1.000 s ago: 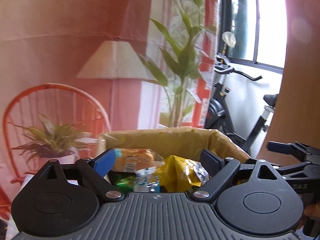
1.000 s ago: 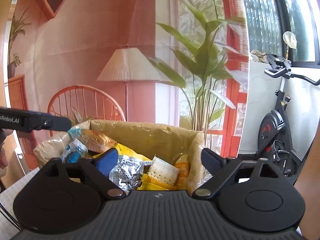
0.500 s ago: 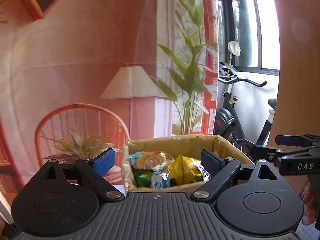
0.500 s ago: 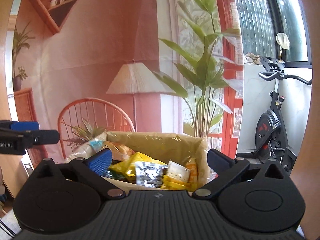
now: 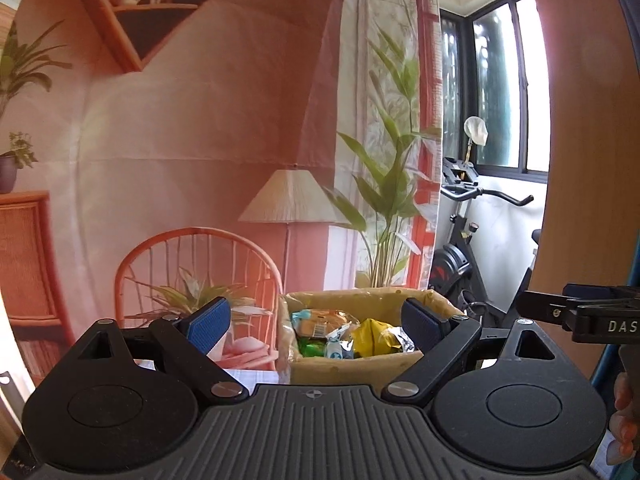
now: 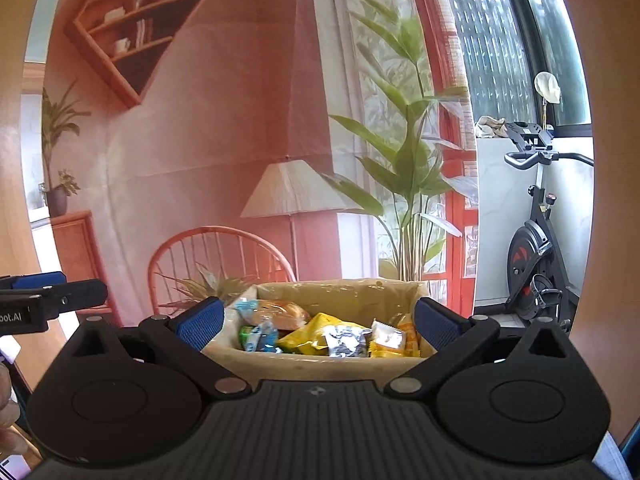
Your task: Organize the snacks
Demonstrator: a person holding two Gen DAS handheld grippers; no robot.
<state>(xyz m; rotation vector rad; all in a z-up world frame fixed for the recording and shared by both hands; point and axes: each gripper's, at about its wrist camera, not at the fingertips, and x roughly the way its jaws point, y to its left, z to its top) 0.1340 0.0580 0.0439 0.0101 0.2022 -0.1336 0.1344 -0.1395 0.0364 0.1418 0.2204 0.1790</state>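
Both grippers are held up in the air with nothing in them. Seen from its own camera, the left gripper (image 5: 316, 322) has its two blue pads (image 5: 210, 322) spread wide apart. The right gripper (image 6: 318, 320) looks the same, with its pads far apart and nothing between them. They look pulled back from the snacks, maybe because everything is already put away, or to get ready for one more grab.

Just past the grippers sits the basket (image 6: 320, 362), a soft tan one with a plastic liner. It is full of snacks. A bread pack (image 6: 280, 312) lies at the far left, a yellow bag (image 6: 306, 334) is in the middle, a shiny silver packet (image 6: 346, 340) is next to it, and a cracker pack (image 6: 386, 334) is toward the right. A small green packet (image 5: 310, 346) peeks out low on the left.

The basket looks pretty full, so a new snack may have to go on top.

Far behind is a wall cloth printed with a chair, a lamp (image 6: 294, 192) and a plant. An exercise bike (image 6: 536, 248) stands far to the right. Nothing is between the grippers and the basket.
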